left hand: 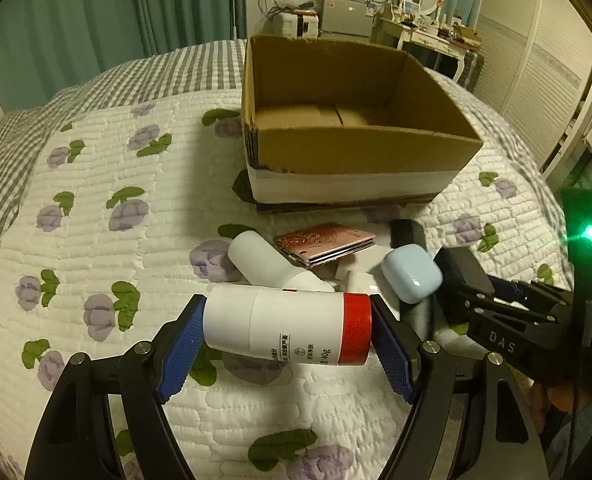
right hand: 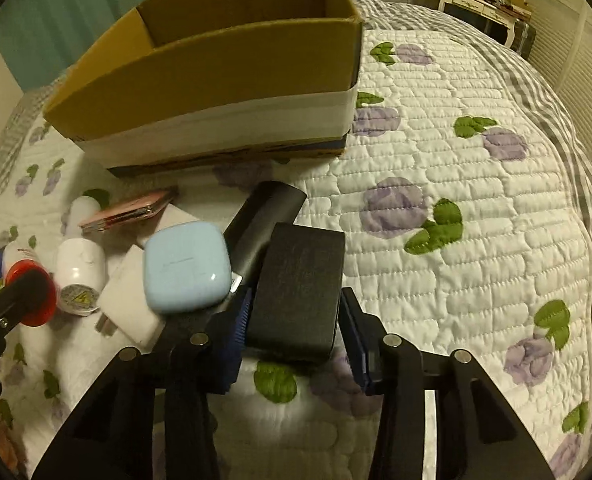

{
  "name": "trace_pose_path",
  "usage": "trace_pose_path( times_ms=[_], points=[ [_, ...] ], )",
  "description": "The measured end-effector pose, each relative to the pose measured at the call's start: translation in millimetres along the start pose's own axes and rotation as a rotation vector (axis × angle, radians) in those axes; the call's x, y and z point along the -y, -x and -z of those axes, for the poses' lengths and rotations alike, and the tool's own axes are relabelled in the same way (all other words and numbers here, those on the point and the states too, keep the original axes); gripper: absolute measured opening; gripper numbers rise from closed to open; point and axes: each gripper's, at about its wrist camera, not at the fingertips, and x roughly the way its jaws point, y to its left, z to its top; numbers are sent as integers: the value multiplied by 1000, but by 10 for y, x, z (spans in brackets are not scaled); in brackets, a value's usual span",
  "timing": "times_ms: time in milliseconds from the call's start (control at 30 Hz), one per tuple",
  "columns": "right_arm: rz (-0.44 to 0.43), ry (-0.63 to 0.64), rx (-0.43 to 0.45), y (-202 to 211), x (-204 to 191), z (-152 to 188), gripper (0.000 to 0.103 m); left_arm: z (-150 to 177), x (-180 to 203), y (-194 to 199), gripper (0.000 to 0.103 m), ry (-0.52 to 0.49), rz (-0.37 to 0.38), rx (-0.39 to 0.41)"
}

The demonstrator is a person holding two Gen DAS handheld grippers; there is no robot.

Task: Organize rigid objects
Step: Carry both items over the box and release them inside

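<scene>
- One open brown cardboard box (left hand: 355, 120) with a white band round its base sits on the far part of the quilted white bed cover (left hand: 96, 240) printed with purple flowers; nothing shows inside it.
- Two white cylindrical bottles: one with a red end (left hand: 284, 330) is clamped lengthwise between the blue-padded fingers of the left gripper (left hand: 286, 338), lifted just above the cover; the other plain white bottle (left hand: 264, 260) lies on the cover just beyond it.
- One pink flat case (left hand: 325, 242) lies near the box's front wall, touching the plain bottle.
- One pale blue rounded earbud case (left hand: 411, 274) rests on top of a white block-shaped plug adapter (right hand: 130, 300), right of the bottles.
- Two black items: a black rectangular block (right hand: 299, 296) sits between the fingers of the right gripper (right hand: 296, 320), which close in on its sides; whether they press it I cannot tell. A black cylinder (right hand: 268, 216) lies behind it, leaning toward the box.
- The left gripper points forward toward the box, level; the right gripper comes in from the right, low over the cover.
</scene>
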Motion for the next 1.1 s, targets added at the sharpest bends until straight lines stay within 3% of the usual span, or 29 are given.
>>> trace_pose_path(
  times_ms=[300, 533, 800, 1100],
  points=[
    [19, 55, 84, 613, -93, 94, 38, -118, 26, 506, 79, 18, 42, 79],
    [32, 104, 229, 1339, -213, -131, 38, -395, 95, 893, 79, -16, 60, 163],
    [17, 169, 376, 1786, -373, -770, 38, -1104, 130, 989, 79, -42, 75, 222],
    [-22, 188, 434, 1495, -415, -1722, 38, -1798, 200, 395, 79, -100, 48, 221]
  ],
)
